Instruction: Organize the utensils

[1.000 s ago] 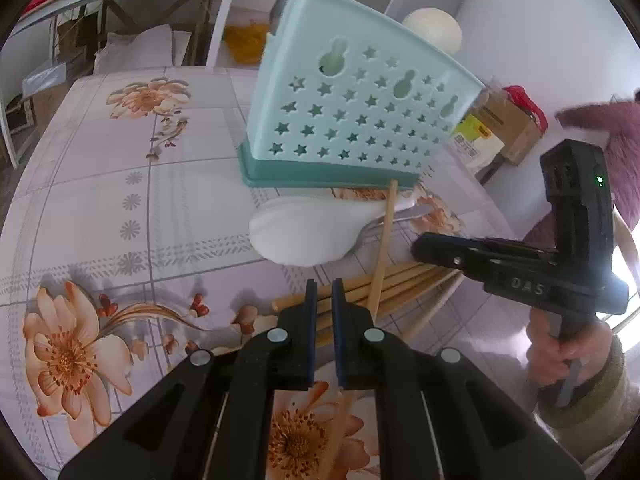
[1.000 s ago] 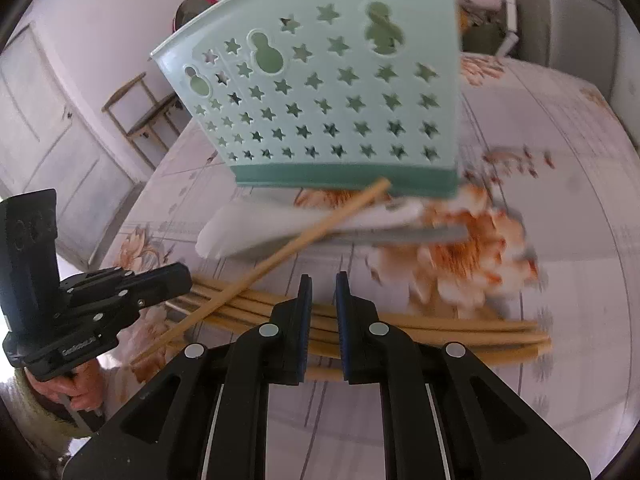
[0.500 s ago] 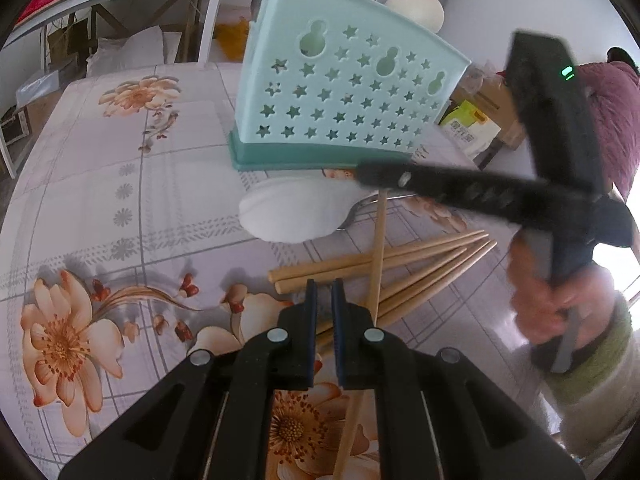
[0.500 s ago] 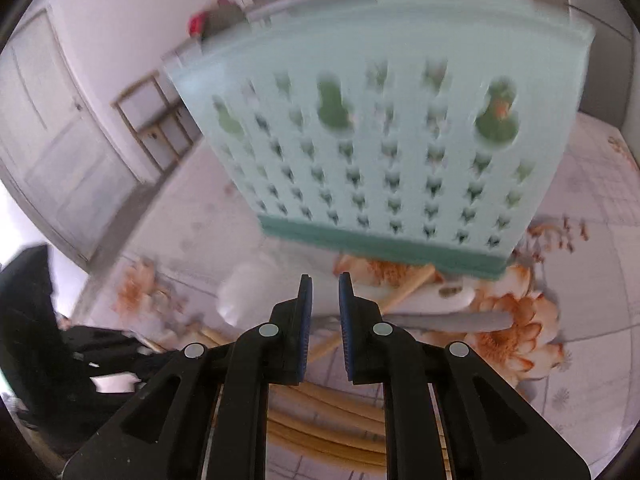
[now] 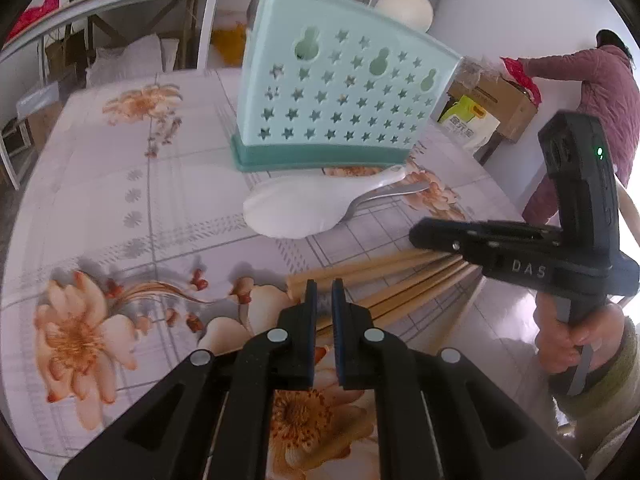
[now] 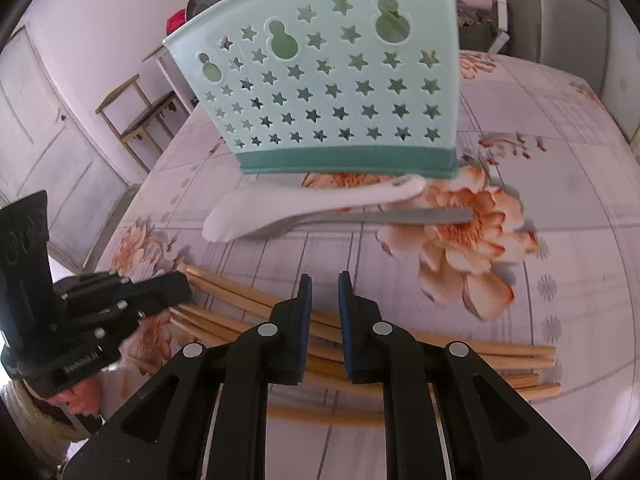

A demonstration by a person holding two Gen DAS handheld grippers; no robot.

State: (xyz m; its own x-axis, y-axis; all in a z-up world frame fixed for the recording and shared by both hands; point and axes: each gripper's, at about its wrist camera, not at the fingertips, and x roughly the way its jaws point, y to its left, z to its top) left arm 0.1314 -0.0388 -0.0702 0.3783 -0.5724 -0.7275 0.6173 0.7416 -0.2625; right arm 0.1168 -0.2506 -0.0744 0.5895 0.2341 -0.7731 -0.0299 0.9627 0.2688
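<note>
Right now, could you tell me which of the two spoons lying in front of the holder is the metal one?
The grey metal spoon is the slim one lying farther from the green utensil holder, its bowl tucked under the broad white plastic rice spoon.

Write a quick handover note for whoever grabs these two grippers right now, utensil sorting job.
Left gripper: shut, empty, over the near ends of the chopsticks.
Right gripper: jaws a narrow gap apart, nothing between them, above the same chopsticks, pointing toward the holder.
Things: the mint green star-cut utensil holder stands upright on the floral tablecloth. The white rice paddle lies in front of its base, partly over a metal utensil. The chopsticks lie loose in a pile.
Done: not clear; the holder's inside is hidden.
Left: chopsticks, paddle and metal utensil still need to go in.
</note>
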